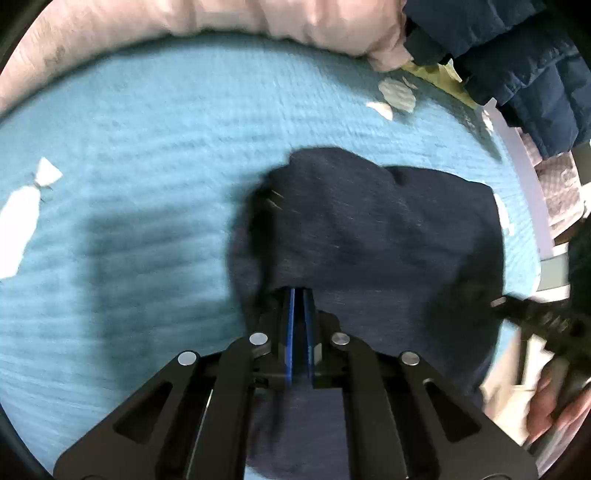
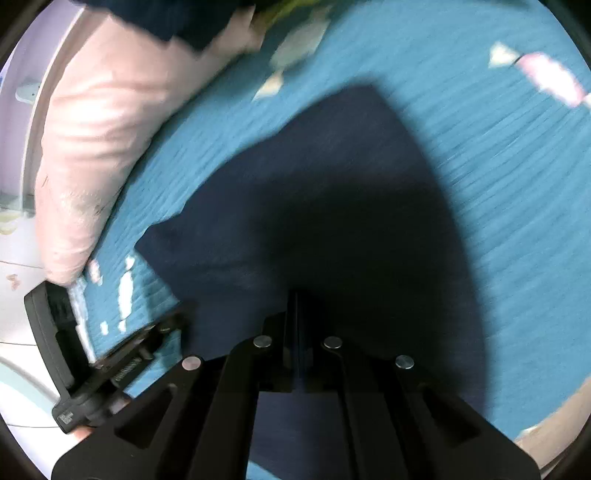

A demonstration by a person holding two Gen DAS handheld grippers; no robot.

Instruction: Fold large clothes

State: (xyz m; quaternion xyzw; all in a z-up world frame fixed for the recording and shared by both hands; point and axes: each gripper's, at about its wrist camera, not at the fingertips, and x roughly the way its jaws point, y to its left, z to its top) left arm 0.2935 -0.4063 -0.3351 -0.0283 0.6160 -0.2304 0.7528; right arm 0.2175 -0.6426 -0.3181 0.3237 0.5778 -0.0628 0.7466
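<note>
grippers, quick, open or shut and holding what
left gripper: shut, jaws pinching the edge of the dark navy garment.
right gripper: jaws together at the same garment; grip itself too dark to tell.

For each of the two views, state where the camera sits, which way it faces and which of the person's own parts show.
Left wrist: on the left gripper, facing forward and down at the dark garment on the blue bedspread; right gripper at right edge.
Right wrist: on the right gripper, facing the same garment; left gripper at lower left.
Shared: garment, bedspread, pink pillow.
</note>
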